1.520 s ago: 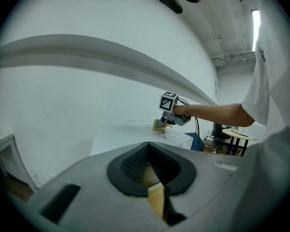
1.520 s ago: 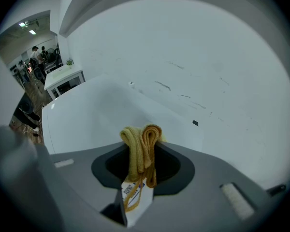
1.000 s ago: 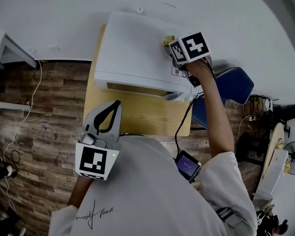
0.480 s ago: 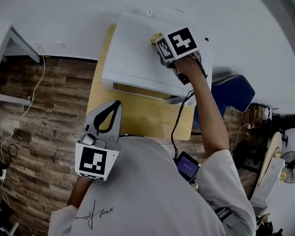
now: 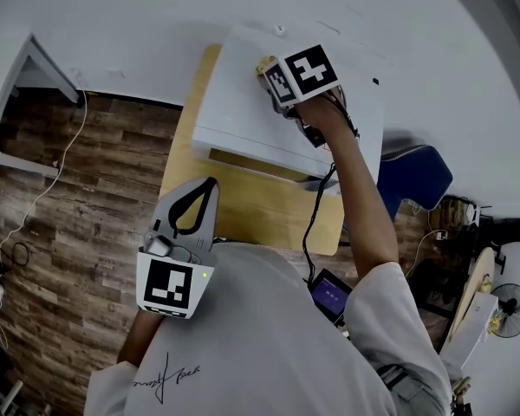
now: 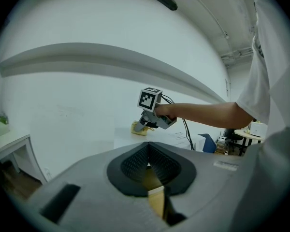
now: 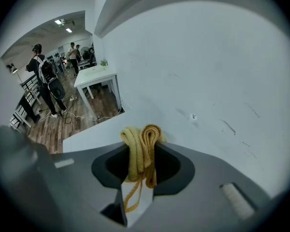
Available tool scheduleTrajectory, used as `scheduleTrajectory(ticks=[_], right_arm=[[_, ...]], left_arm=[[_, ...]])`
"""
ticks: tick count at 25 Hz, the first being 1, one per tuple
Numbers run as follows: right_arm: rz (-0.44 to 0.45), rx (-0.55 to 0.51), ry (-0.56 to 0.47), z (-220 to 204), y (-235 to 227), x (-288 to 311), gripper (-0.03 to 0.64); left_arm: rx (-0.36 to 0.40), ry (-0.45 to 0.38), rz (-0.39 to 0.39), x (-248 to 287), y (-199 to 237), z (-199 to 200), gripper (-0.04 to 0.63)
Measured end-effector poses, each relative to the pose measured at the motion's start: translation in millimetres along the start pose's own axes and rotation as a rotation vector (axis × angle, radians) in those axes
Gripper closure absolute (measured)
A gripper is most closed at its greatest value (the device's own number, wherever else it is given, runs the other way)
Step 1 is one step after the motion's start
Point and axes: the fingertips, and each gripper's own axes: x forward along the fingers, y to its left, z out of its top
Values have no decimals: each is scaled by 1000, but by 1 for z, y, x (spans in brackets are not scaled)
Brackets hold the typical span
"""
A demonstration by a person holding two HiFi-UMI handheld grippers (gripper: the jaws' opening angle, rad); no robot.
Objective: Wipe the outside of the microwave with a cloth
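Step in hand, I judge: wiping the top. My right gripper (image 7: 144, 151) clamps a folded yellow cloth (image 7: 141, 139) against the white box-shaped microwave (image 5: 243, 102), near its far edge, on a light wooden table (image 5: 243, 206). Left gripper (image 6: 149, 153) hangs near me, jaws together, empty. Next: sweep the cloth across, then down the sides. No brand readable.

Light-wood rectangular table (image 5: 243, 204) on a brown plank floor (image 5: 87, 172)
A white box-shaped microwave (image 5: 243, 102) sits directly on the table, filling its far part beside the white wall (image 5: 113, 24); a near strip of the wooden top shows in front of it.
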Motion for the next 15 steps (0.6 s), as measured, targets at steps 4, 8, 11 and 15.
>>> scheduleTrajectory(ticks=[4, 8, 11, 15], right_arm=[[27, -17, -14, 15, 14, 9, 497], [48, -53, -31, 33, 33, 17, 497], [74, -63, -48, 44, 47, 25, 497], [241, 12, -123, 65, 78, 21, 499]], left_arm=[[-20, -1, 30, -5, 9, -1, 606], [-28, 1, 59, -11, 18, -1, 606], [-33, -2, 75, -16, 24, -2, 606], [-67, -6, 97, -22, 32, -2, 605]])
